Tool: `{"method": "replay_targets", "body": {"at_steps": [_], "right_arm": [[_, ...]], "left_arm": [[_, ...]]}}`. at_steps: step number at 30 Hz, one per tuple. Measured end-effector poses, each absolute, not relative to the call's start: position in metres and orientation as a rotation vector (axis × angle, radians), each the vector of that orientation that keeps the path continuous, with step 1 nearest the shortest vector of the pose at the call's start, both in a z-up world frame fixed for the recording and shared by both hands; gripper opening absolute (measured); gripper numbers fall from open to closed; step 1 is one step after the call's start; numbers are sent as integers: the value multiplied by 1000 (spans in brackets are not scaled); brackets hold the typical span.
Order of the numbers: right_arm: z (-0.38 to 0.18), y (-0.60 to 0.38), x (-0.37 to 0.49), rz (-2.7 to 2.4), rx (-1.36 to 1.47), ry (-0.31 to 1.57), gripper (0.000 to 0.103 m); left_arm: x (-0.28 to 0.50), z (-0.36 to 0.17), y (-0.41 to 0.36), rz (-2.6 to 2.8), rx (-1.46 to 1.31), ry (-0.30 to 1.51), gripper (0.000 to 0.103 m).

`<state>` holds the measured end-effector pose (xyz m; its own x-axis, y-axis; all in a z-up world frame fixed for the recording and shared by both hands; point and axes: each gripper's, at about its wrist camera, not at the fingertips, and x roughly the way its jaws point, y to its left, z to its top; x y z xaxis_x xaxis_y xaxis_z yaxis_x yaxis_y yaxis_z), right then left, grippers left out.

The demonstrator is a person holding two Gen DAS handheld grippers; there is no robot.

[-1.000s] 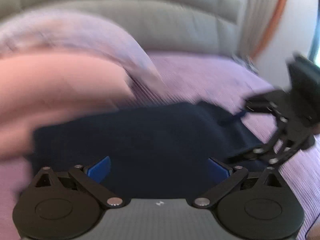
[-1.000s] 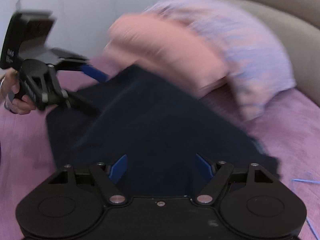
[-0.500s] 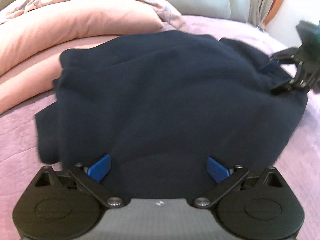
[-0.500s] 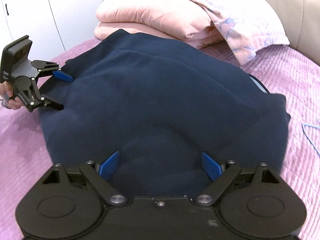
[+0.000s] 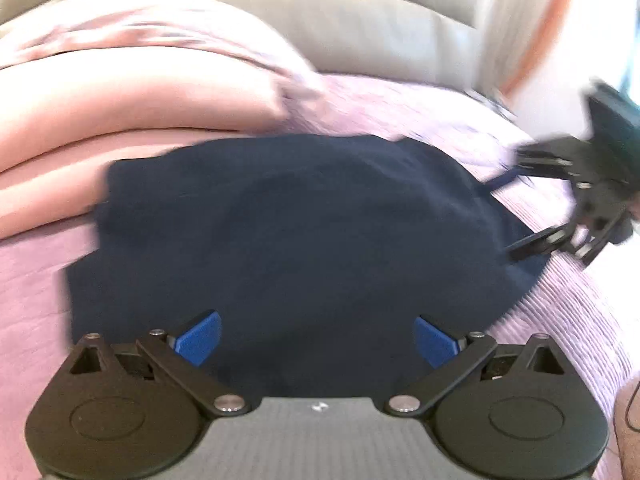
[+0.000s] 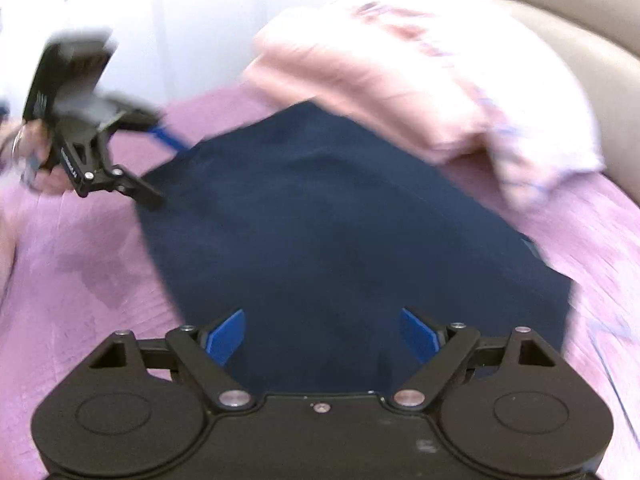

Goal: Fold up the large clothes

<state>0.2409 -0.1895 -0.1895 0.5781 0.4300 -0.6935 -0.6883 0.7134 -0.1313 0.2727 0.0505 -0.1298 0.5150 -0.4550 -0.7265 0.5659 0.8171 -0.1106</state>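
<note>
A large dark navy garment [image 5: 304, 232] lies spread on the purple bedspread [image 5: 560, 304]; it also shows in the right wrist view [image 6: 340, 232]. My left gripper [image 5: 316, 340] is open, its blue pads wide apart over the garment's near edge. My right gripper [image 6: 322, 334] is open too, above the garment's near edge on its side. Each gripper appears in the other's view: the right one [image 5: 520, 216] at the garment's right edge, the left one [image 6: 160, 172] at its left edge, both open and holding nothing. Both views are motion-blurred.
Pink pillows and a folded pink quilt [image 5: 132, 92] lie at the head of the bed, touching the garment's far edge. A grey padded headboard [image 5: 360, 28] stands behind. White cupboard doors [image 6: 180, 20] are to the left. A thin blue cord [image 6: 612, 336] lies on the bedspread at right.
Both grippers have pulled back and risen from the garment, staying open. The garment looks smaller and farther than half a second ago. The views are blurred again from fast motion.
</note>
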Motion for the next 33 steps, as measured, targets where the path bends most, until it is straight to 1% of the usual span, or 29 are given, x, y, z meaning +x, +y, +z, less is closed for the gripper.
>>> {"method": "replay_targets", "body": {"at_steps": [3,5,7,9,11,13,15,17,20,23,25,28,33], "right_arm": [[-223,-155,263,665,-453,746,103],[-240,-158,263,667,-445,713,103],[-245,-173,258,664,-412,691,103],[-251,-181,250,642,-485,661,103],[-254,-189,245,614,-482,676,103],[-255,-197,242,576,-479,717,103],[-251,-199,241,539,-476,764,103],[-239,-194,237,497,-463,792,102],[-203,-195,238,463,-315,702,102],[-175,-186,259,356,-190,618,102],[-168,-180,276,303,-124,615,102],[-170,-165,305,207,-73,642,102],[-181,-155,337,81,-7,616,102]], "left_arm": [[280,-164,21,-581,254,889,103],[282,-182,35,-597,156,894,103],[282,-188,57,-598,84,871,103],[273,-189,64,-589,169,872,103],[264,-188,68,-557,255,872,103],[263,-182,85,-512,206,906,103],[261,-168,108,-477,94,935,103],[263,-155,135,-451,-12,906,103],[282,-144,169,-367,-140,908,103],[321,-154,193,-369,-261,972,103],[349,-166,196,-370,-313,992,103],[379,-185,202,-397,-369,995,103],[412,-203,203,-458,-432,914,103]]}}
